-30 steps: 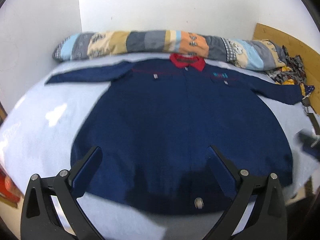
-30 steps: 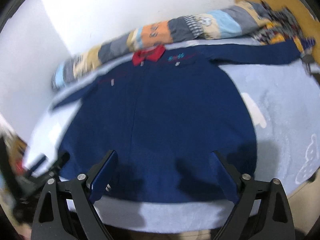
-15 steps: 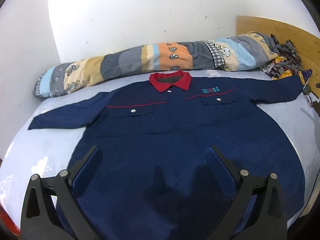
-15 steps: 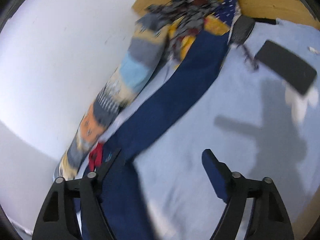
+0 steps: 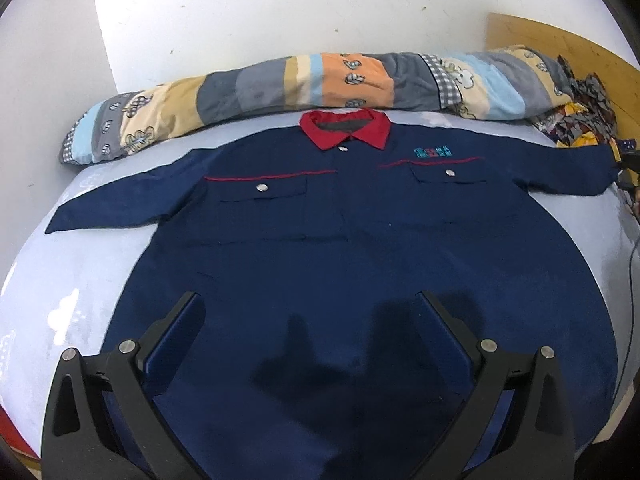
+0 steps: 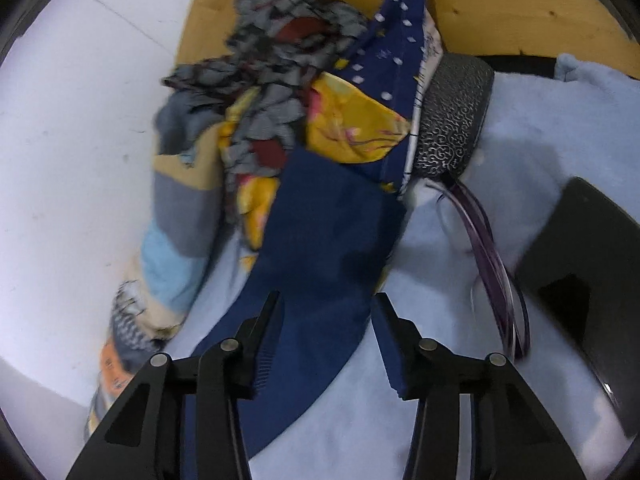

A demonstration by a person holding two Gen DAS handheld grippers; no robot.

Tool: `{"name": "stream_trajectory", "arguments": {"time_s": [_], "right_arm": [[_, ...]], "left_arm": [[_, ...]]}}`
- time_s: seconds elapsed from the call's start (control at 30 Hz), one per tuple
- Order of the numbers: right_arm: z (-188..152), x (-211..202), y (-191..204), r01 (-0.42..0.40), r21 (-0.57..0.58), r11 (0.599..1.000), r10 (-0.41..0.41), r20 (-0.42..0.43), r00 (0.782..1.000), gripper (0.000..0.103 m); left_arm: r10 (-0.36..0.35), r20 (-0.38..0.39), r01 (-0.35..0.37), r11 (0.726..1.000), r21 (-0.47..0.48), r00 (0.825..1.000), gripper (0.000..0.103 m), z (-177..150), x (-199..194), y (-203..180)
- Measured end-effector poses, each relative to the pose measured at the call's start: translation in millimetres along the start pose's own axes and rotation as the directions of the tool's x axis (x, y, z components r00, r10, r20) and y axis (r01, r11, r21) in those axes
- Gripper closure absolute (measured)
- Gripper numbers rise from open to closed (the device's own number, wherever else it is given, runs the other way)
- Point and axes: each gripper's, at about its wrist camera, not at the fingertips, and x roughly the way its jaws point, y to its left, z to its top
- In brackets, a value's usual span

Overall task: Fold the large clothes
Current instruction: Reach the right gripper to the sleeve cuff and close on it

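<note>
A navy work shirt [image 5: 340,264] with a red collar [image 5: 346,130] lies flat, front up, sleeves spread, on a light blue bed sheet [image 5: 80,280]. My left gripper [image 5: 310,304] is open and empty above the shirt's lower half. In the right wrist view the shirt's right sleeve [image 6: 328,240] runs up the middle. My right gripper [image 6: 326,304] is partly open with its fingers on either side of the sleeve near the cuff end, not shut on it.
A rolled patchwork quilt [image 5: 320,84] lies along the wall behind the collar. A pile of patterned clothes [image 6: 312,92] sits by the wooden headboard [image 6: 500,4]. A black pouch [image 6: 452,120], purple cords [image 6: 492,264] and a black tablet [image 6: 580,272] lie right of the sleeve.
My right gripper swung from the shirt's hem over to the right sleeve, moved in close and narrowed its jaws. My left gripper moved forward over the shirt and stayed open.
</note>
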Motion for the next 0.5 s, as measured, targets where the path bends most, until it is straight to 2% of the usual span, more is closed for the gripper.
{"name": "stream_trajectory", "arguments": {"time_s": [0.13, 0.23, 0.3, 0.33, 0.37, 0.4, 0.43, 0.5], "right_arm": [[9, 22, -7, 0.011, 0.013, 1.000, -0.011, 0.019, 1.000, 0.056], [13, 33, 0, 0.072, -0.022, 0.997, -0.071, 0.036, 0.997, 0.056], [14, 40, 0, 0.079, -0.041, 0.996, -0.077, 0.046, 0.996, 0.056], [14, 42, 0, 0.083, -0.050, 0.995, -0.081, 0.043, 0.996, 0.060], [13, 41, 0, 0.073, -0.056, 0.996, -0.071, 0.043, 0.997, 0.078], [12, 38, 0, 0.054, -0.061, 0.997, -0.051, 0.050, 0.997, 0.084], [11, 31, 2, 0.053, -0.071, 0.996, -0.048, 0.066, 0.997, 0.089], [8, 17, 10, 0.042, -0.097, 0.994, -0.033, 0.096, 0.995, 0.092]], "left_arm": [[0.002, -0.023, -0.001, 1.000, 0.028, 1.000, 0.000, -3, 7, -6], [0.000, -0.035, 0.002, 0.999, 0.045, 0.999, 0.000, -4, 11, -12], [-0.004, -0.037, 0.006, 0.999, 0.053, 0.999, 0.000, -4, 12, -16], [-0.006, -0.038, 0.009, 0.998, 0.057, 0.999, 0.000, -4, 12, -17], [-0.008, -0.038, 0.010, 0.998, 0.060, 0.999, 0.000, -4, 12, -18], [-0.008, -0.035, 0.010, 0.998, 0.061, 0.999, 0.000, -4, 12, -19], [-0.010, -0.033, 0.012, 0.998, 0.062, 0.999, 0.000, -4, 11, -20], [-0.012, -0.030, 0.014, 0.998, 0.056, 0.999, 0.000, -3, 10, -19]]}}
